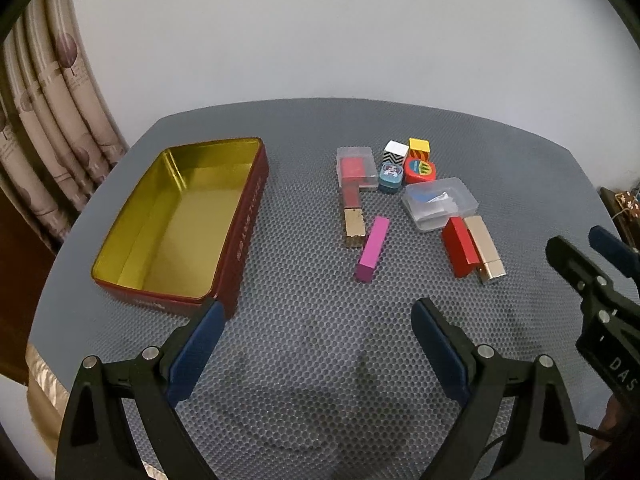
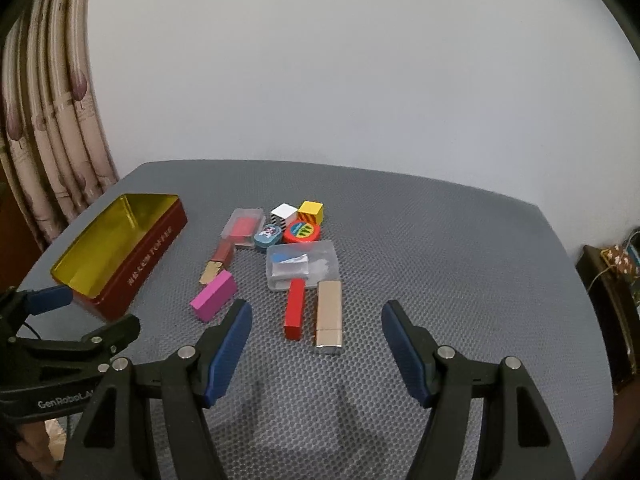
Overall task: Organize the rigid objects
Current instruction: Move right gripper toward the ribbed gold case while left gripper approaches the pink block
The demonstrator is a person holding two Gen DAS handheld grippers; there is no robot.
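An open red tin (image 1: pixel 244 216) with a gold inside stands empty at the left (image 2: pixel 156 248). To its right lie a pink block (image 1: pixel 373 249) (image 2: pixel 214 295), a red block (image 1: pixel 460 246) (image 2: pixel 295 308), a gold lipstick case (image 1: pixel 486 248) (image 2: pixel 329 312), a red-and-gold lipstick (image 1: pixel 353 210), two clear plastic boxes (image 1: pixel 440 200) (image 1: pixel 356 168), a round red tin (image 1: pixel 419 171), a small blue tin (image 1: pixel 390 176) and two patterned cubes (image 1: pixel 395 152) (image 1: pixel 419 148). My left gripper (image 1: pixel 316 312) is open and empty, short of the pink block. My right gripper (image 2: pixel 316 312) is open and empty, just short of the gold case.
The table is covered with a grey honeycomb mat (image 1: pixel 320 360). A patterned curtain (image 1: pixel 52 120) hangs at the left and a plain wall stands behind. Dark furniture with clutter (image 2: pixel 616 280) stands past the table's right edge.
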